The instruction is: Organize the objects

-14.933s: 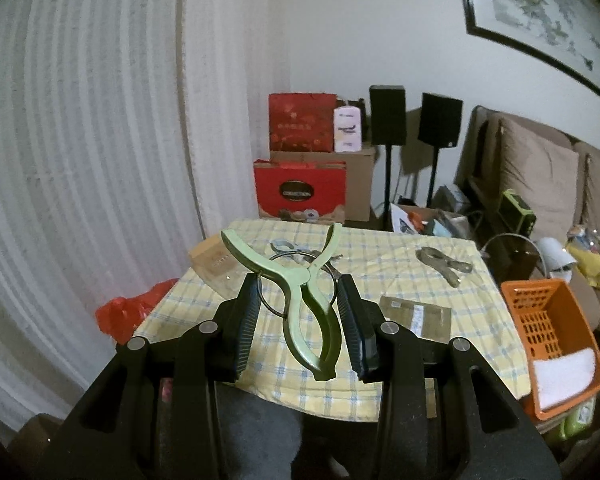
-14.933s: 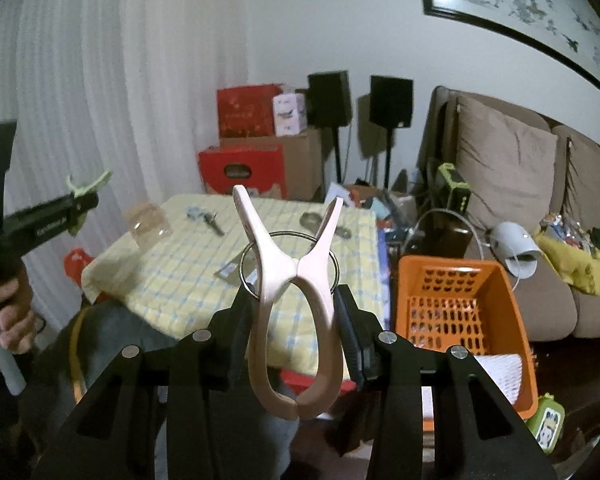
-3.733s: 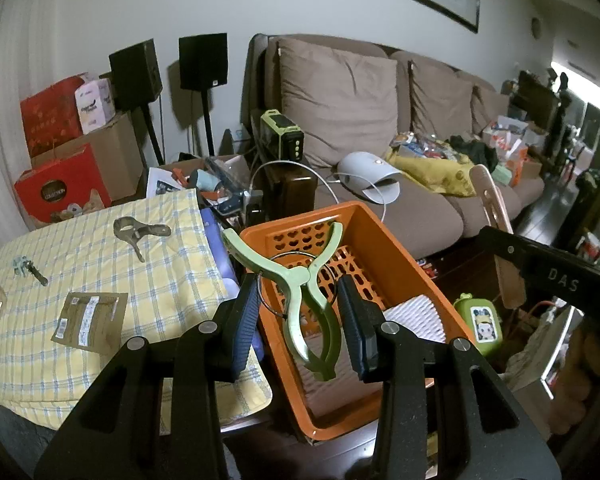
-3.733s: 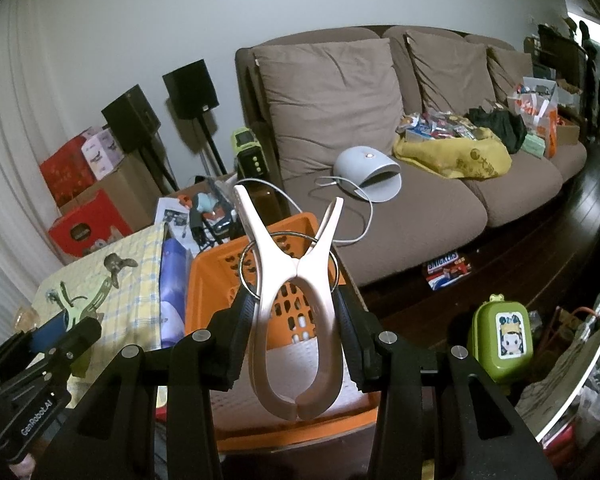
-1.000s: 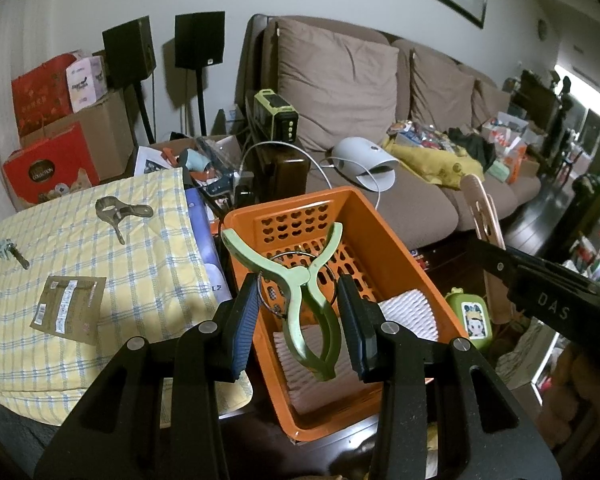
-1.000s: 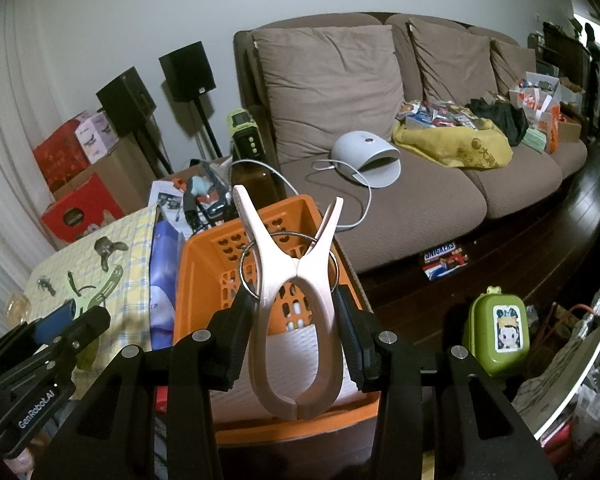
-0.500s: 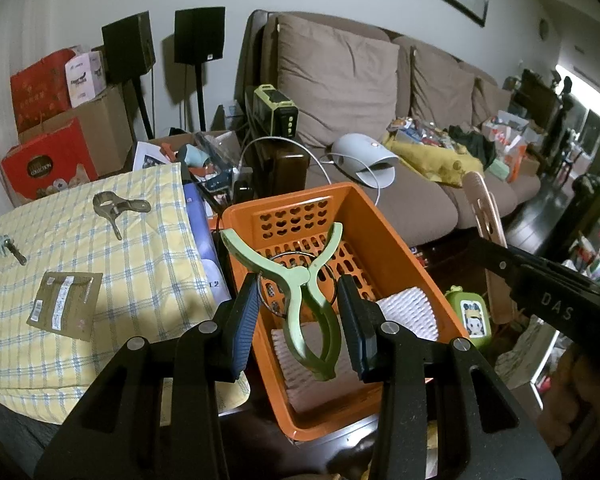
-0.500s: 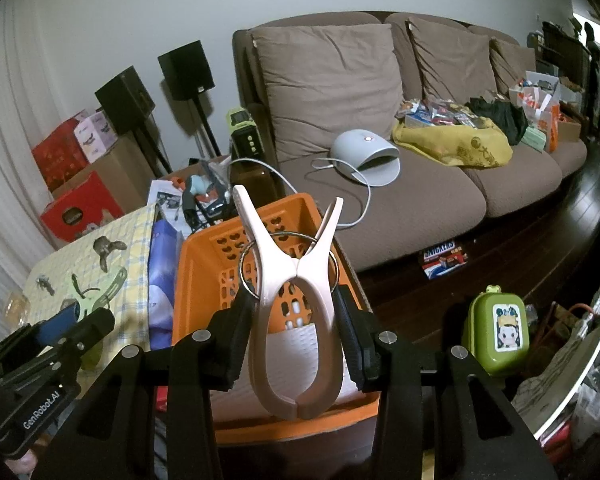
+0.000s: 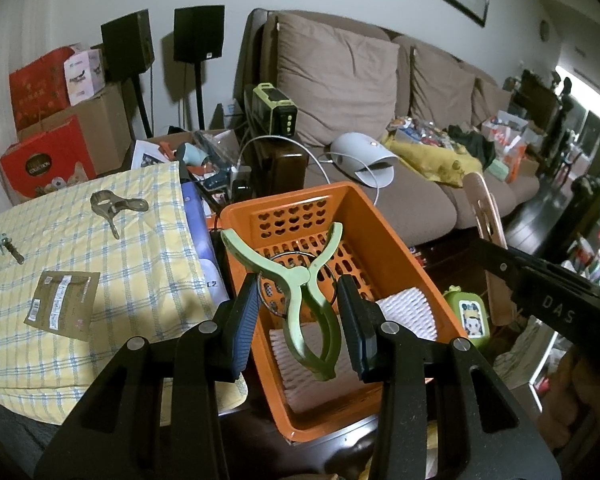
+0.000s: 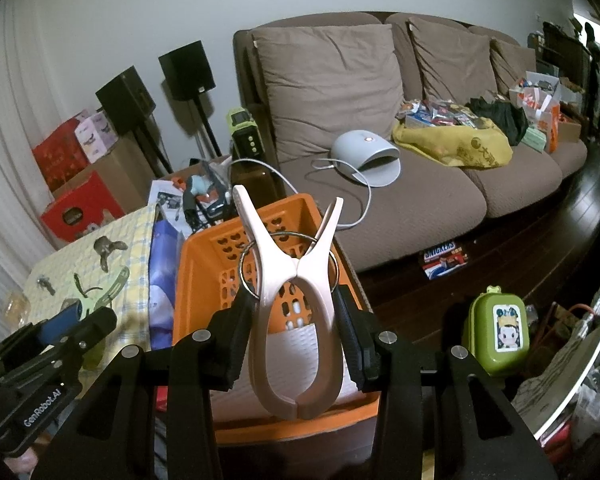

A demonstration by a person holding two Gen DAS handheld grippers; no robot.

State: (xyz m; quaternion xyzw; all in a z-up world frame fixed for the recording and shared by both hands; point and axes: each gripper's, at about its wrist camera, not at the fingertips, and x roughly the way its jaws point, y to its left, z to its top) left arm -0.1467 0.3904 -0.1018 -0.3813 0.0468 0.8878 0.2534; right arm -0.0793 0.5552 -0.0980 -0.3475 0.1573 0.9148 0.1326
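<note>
Basically nothing has shifted in the last second, both hands hang frozen above the basket. Go back about fifteen seconds, though, and both wrist cams were facing the curtain and the yellow checked table; now they look over the orange basket (image 9: 400,236) with the brown sofa (image 9: 340,80) behind it.

Left gripper (image 9: 300,322) is angled downward, jaws narrow and clamped on the green clothespin (image 9: 300,284), gripping it by its looped handle end, with the spread prongs sticking up toward 12 o'clock. The peg's wire ring sits between the pads. It hangs over the near left part of the basket, above the white ribbed mat (image 9: 404,308) lying on the basket floor.

Right gripper (image 10: 296,330) has the same downward tilt, jaws narrow and pinching the pink clothespin (image 10: 296,288), prongs up, loop end down at 6 o'clock. It's over the basket's near edge in its own cam. In the left cam, the right gripper comes in from 3 o'clock with the pink peg's tip poking up beside the basket's right wall.

On the checked tablecloth (image 9: 112,264), at 9 to 10 o'clock in the left cam, lie a grey clothespin (image 9: 114,206), a brown packet (image 9: 62,298) and a small bolt-like thing (image 9: 6,244). A green lunchbox-looking case (image 10: 496,332) sits on the floor at 4 o'clock in the right cam.
</note>
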